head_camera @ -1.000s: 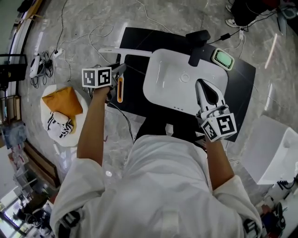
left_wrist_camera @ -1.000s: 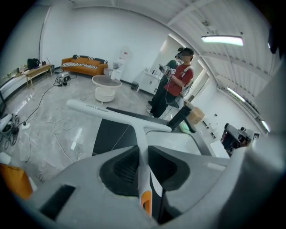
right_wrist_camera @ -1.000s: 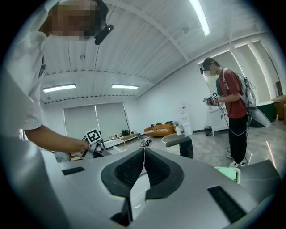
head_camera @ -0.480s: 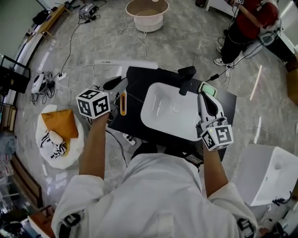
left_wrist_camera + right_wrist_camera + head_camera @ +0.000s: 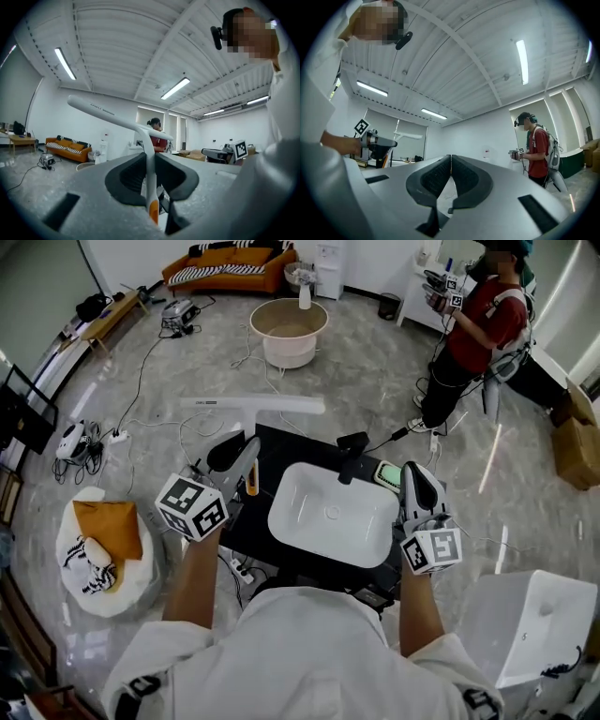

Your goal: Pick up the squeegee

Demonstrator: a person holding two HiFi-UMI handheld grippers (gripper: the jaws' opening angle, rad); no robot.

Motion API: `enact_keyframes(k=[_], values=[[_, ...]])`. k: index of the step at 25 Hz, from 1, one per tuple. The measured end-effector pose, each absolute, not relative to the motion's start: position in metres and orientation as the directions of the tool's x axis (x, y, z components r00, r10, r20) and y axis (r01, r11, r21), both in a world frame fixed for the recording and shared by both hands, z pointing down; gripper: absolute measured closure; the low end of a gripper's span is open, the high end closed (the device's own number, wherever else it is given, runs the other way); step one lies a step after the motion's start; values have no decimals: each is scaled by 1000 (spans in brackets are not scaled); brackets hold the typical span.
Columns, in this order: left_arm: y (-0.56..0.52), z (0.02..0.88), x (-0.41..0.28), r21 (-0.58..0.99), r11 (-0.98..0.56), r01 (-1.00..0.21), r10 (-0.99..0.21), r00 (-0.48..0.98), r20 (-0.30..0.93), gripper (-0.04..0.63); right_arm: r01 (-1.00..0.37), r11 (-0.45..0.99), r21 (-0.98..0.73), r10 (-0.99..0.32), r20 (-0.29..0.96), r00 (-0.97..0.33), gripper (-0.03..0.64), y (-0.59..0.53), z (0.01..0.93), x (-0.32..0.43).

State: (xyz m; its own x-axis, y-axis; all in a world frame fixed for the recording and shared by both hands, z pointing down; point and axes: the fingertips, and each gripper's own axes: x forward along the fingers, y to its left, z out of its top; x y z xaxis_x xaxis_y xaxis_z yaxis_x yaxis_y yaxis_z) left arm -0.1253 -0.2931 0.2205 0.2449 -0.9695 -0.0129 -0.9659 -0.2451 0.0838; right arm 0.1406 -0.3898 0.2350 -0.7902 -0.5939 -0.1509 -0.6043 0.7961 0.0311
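The squeegee point(image 5: 253, 405) has a long white blade and a thin white handle with an orange end. My left gripper point(image 5: 246, 450) is shut on that handle and holds the tool in the air above the left end of the black table point(image 5: 284, 448). In the left gripper view the handle point(image 5: 150, 187) runs up between the two dark pads, and the blade point(image 5: 104, 112) crosses high in front. My right gripper point(image 5: 413, 474) hangs over the right rim of the white sink basin point(image 5: 291, 521). Its jaws point(image 5: 450, 161) meet with nothing between them.
A black faucet point(image 5: 352, 448) and a green pad point(image 5: 387, 472) sit at the basin's far side. A person in a red shirt point(image 5: 480, 320) stands at the back right. A beige tub point(image 5: 289, 330), floor cables, a white box point(image 5: 525, 624) and a white cushion point(image 5: 98, 549) surround the table.
Both grippers have risen well above the table. The squeegee has gone up with the left gripper and turned, and the head view now takes in much more of the room.
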Motion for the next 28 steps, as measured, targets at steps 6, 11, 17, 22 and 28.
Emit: enact_keyframes(k=[6, 11, 17, 22, 28], values=[[-269, 203, -112, 30, -197, -980, -974, 192, -124, 525, -618, 786, 29, -603, -188, -776, 601, -386, 219, 154], [-254, 207, -107, -19, -138, -990, -972, 139, -191, 525, -644, 765, 1, -633, -177, -753, 601, -393, 226, 165], [-250, 224, -115, -12, -84, -996, -976, 85, -202, 525, -645, 764, -4, -638, -150, -755, 601, -390, 234, 166], [-259, 236, -114, -20, -61, -998, -980, 64, -187, 525, -635, 773, -14, -630, -143, -764, 601, -388, 240, 163], [-265, 239, -117, -2, -76, -997, -981, 75, -178, 526, -626, 780, -17, -622, -133, -771, 601, -383, 243, 160]])
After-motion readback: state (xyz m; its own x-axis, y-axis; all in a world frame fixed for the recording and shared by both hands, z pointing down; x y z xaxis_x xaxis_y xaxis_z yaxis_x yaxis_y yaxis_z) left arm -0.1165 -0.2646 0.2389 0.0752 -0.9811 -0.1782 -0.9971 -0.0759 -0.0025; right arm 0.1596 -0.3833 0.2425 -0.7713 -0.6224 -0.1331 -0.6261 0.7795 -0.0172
